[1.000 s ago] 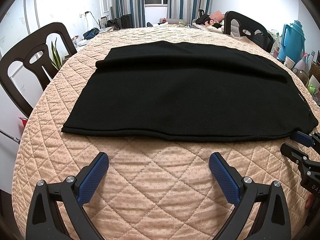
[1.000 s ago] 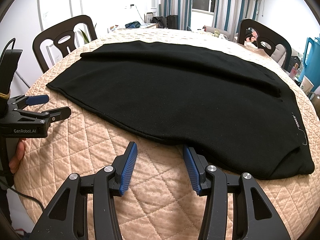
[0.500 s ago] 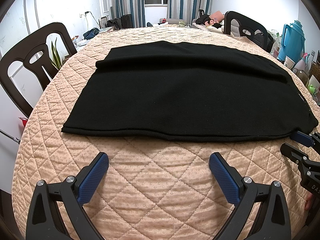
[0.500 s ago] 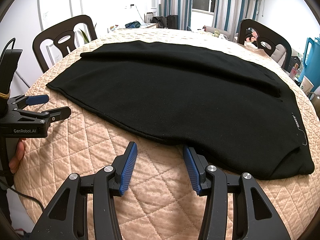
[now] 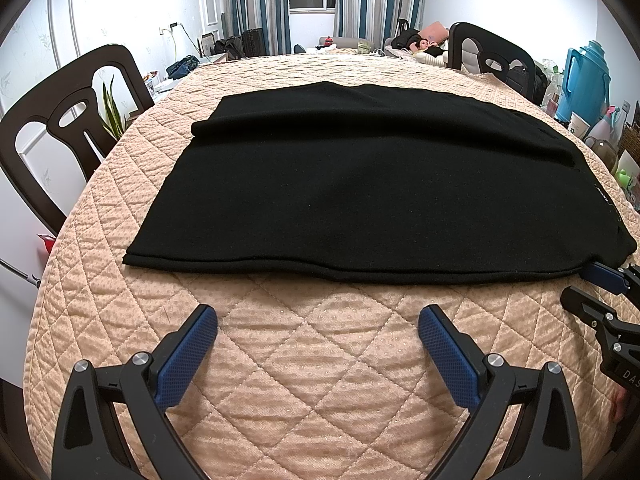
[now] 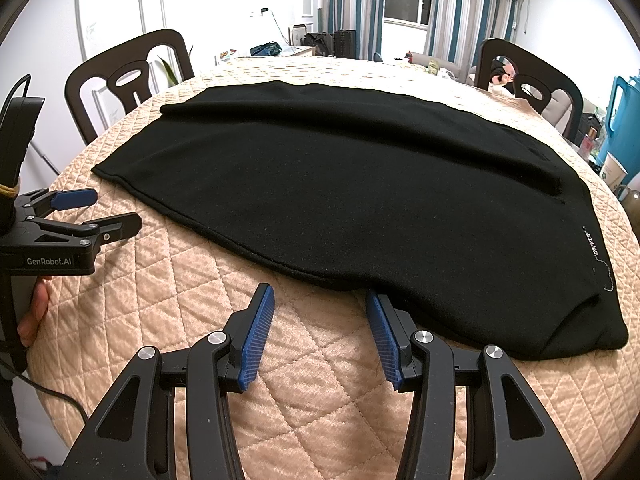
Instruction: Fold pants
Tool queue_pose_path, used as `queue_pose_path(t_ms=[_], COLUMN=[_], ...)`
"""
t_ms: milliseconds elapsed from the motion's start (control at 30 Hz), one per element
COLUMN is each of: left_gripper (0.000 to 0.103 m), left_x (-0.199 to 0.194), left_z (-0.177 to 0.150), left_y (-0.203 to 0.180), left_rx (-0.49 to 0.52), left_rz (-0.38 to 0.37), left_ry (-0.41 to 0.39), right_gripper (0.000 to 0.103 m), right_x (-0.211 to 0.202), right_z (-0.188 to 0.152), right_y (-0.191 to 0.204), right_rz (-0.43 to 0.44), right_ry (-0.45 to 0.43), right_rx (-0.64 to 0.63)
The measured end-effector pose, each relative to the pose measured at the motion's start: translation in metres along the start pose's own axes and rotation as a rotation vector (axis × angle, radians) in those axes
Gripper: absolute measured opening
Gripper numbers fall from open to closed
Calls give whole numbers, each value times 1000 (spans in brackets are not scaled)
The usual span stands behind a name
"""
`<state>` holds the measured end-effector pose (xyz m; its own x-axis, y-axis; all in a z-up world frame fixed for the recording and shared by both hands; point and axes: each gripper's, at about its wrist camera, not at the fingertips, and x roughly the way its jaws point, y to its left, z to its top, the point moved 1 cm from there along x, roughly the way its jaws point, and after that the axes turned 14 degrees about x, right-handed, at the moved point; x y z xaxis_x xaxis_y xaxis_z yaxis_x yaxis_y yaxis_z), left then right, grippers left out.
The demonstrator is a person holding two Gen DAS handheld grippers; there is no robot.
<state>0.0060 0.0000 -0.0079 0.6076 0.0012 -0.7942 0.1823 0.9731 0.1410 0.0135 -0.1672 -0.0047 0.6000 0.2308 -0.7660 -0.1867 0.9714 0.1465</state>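
Black pants (image 5: pixel 360 192) lie flat across a round table with a peach quilted cover (image 5: pixel 320 360), one leg laid over the other; they also show in the right wrist view (image 6: pixel 340 184). My left gripper (image 5: pixel 318 322) is open and empty, just short of the pants' near edge; it also shows in the right wrist view (image 6: pixel 104 212) at the left. My right gripper (image 6: pixel 320 304) is open, its right fingertip touching the near hem towards the waist end; it shows at the right edge of the left wrist view (image 5: pixel 592 288).
Dark wooden chairs stand around the table (image 5: pixel 60 128) (image 5: pixel 496 56) (image 6: pixel 128 76). A blue thermos jug (image 5: pixel 584 80), cups and bottles stand off the right side. A potted plant (image 5: pixel 112 112) is behind the left chair.
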Motion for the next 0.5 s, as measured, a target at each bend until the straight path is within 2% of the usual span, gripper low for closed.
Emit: queue_pose_path(t_ms=[267, 500], left_gripper=[102, 102], left_x=[0, 0], left_z=[0, 0], left_y=[0, 0], left_rx=[0, 0], left_rz=[0, 0], left_ry=[0, 0], right_gripper=[49, 50], right_x=[0, -2], right_z=[0, -1], right_y=[-1, -4], right_rz=[5, 46], right_ry=[1, 10], right_rx=[3, 25])
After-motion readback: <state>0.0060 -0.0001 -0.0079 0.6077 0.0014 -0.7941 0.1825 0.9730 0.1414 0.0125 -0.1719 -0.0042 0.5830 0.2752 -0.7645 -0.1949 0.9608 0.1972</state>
